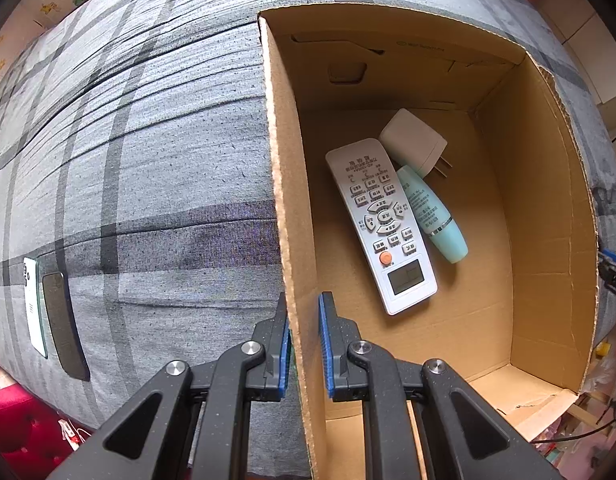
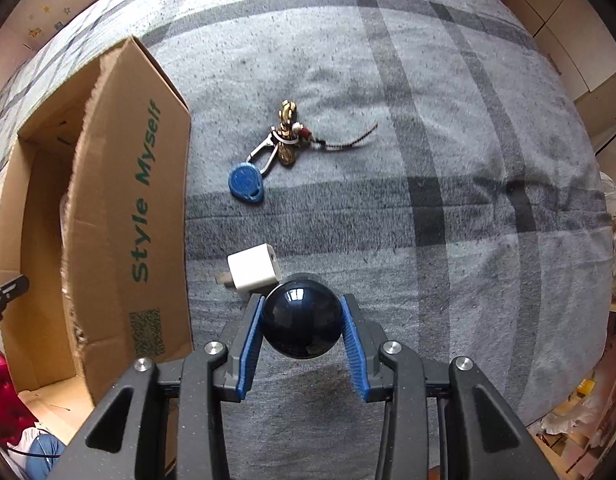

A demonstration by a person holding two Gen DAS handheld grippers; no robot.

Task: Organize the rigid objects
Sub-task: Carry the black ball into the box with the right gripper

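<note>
A cardboard box [image 1: 547, 200] lies on a grey plaid bed. Inside it lie a white remote control [image 1: 381, 224], a white plug adapter [image 1: 413, 142] and a light blue tube [image 1: 431, 212]. My left gripper [image 1: 304, 312] is shut on the box's left wall [image 1: 284, 200]. In the right wrist view my right gripper [image 2: 302, 312] is shut on a dark glossy ball [image 2: 302, 320] held above the bed. A white charger cube [image 2: 254, 268] lies just beyond it, and a key bunch with a blue tag [image 2: 264, 156] further out. The box [image 2: 124, 216] stands to the left.
Two phones, one white [image 1: 34, 304] and one dark [image 1: 64, 320], lie on the bed at the far left of the left wrist view. The grey plaid bedcover [image 2: 427, 200] spreads right of the box. Room clutter shows past the bed's edges.
</note>
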